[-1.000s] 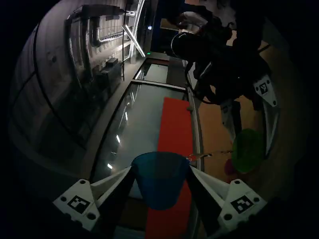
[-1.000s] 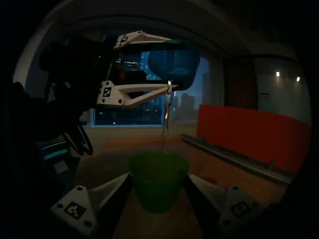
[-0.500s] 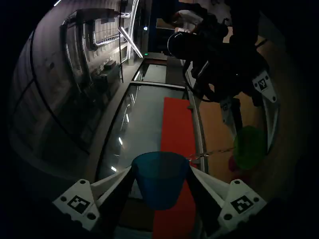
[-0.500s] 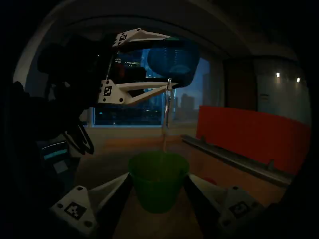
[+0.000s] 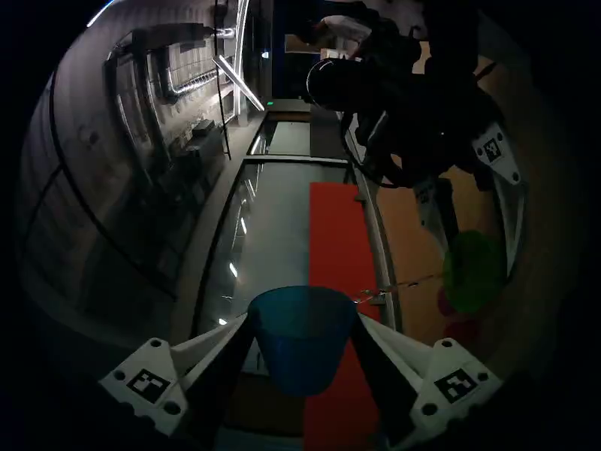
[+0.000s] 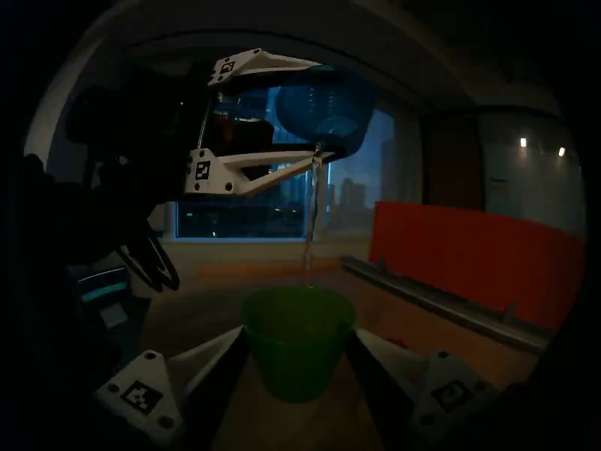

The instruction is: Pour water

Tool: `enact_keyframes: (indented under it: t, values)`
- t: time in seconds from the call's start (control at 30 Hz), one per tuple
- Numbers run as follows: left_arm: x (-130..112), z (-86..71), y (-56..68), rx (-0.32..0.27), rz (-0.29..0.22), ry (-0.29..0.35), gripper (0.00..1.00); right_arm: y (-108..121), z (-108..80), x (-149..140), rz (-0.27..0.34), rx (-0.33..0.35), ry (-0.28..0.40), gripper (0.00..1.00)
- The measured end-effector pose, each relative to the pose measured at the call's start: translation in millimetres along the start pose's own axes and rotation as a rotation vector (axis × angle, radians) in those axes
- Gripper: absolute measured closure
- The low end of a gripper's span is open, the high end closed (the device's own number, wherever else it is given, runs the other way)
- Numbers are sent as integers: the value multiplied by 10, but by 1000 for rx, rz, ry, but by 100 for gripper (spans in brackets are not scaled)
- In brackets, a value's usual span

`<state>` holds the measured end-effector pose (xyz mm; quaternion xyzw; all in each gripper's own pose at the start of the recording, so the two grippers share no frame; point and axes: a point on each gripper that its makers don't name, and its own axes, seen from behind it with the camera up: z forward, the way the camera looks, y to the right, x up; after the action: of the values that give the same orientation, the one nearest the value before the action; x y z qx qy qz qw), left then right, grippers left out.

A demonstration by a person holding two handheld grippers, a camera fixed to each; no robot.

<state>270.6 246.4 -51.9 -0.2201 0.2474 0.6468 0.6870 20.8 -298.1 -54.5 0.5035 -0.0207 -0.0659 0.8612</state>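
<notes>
Left gripper view has your left gripper (image 5: pixel 302 321) pinching the blue cup (image 5: pixel 302 353), and right gripper view has your right gripper (image 6: pixel 298 332) clamped on the green cup (image 6: pixel 298 361), water (image 6: pixel 311 218) streaming down into it from that tipped blue cup above.

Dim room. A wide window (image 6: pixel 248 218) shows a dusk skyline. A red panel (image 6: pixel 481 255) stands along the wooden table (image 6: pixel 394 316), behind a metal rail (image 6: pixel 451 301). 2 small lights (image 6: pixel 523 141) glow at upper right.
</notes>
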Motion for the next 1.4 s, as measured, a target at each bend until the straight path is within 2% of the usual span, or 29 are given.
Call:
enact_keyframes:
  t: [0.5,0.8,1.2,1.4]
  values:
    - [53,-41,-21,-5,63,-1,14,0,4,25,-2,-3,4,0]
    - [52,-64,-4,3,80,-5,14,2,11,45,-2,-4,5,0]
    - [18,-24,-63,7,54,-2,14,-8,14,65,-5,-3,8,0]
    - [-23,-25,-54,16,-32,-10,14,8,7,64,-3,-8,11,0]
